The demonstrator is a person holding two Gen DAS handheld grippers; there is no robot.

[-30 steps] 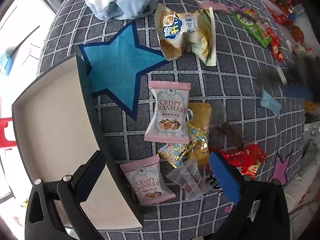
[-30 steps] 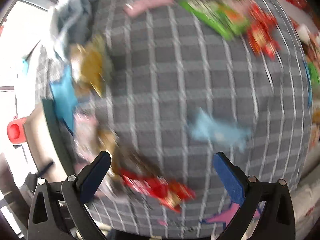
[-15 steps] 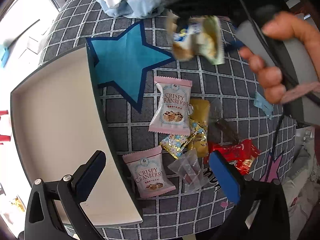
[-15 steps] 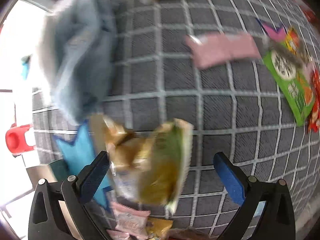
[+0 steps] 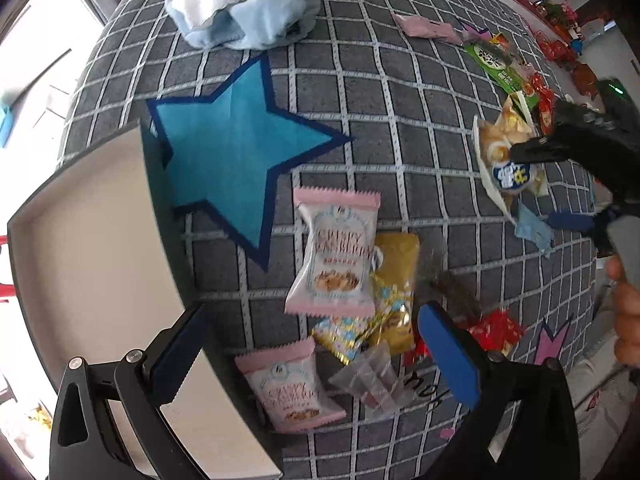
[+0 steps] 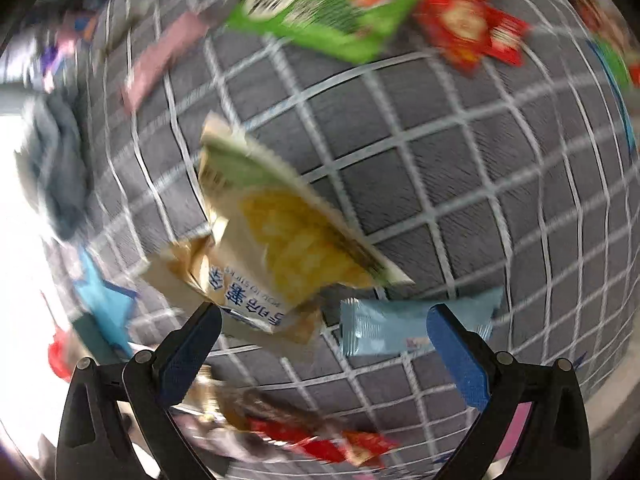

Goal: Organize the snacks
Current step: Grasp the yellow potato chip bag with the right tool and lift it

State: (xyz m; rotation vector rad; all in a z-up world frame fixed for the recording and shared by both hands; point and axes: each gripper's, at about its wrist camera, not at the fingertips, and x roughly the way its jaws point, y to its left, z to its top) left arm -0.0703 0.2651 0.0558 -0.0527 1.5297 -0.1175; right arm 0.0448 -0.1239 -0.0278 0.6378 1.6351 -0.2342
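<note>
My left gripper (image 5: 312,364) hangs open over the front of the grey checked table. Below it lie two pink Crispy Cranberry packets (image 5: 334,252) (image 5: 290,392), a gold packet (image 5: 396,280), a clear wrapper (image 5: 372,376) and a red wrapper (image 5: 492,330). A beige tray (image 5: 80,280) sits at the left. My right gripper (image 6: 324,348) is open. A yellow-and-white chip bag (image 6: 280,240) stands tilted just ahead of its left finger, and I cannot tell whether they touch. The chip bag (image 5: 504,156) is at the table's right side. A pale blue packet (image 6: 400,332) lies between the right fingers.
A blue cloth pile (image 5: 244,4) sits at the back, a blue star patch (image 5: 236,152) beside the tray. A green packet (image 5: 500,68), a pink packet (image 5: 428,30) and red wrappers (image 6: 468,32) lie at the back right. A person's hand (image 5: 628,320) is at the right edge.
The right gripper swept over the chip bag, and the bag has gone from the back middle of the table to the right side. The left gripper came slightly closer to the snacks.
</note>
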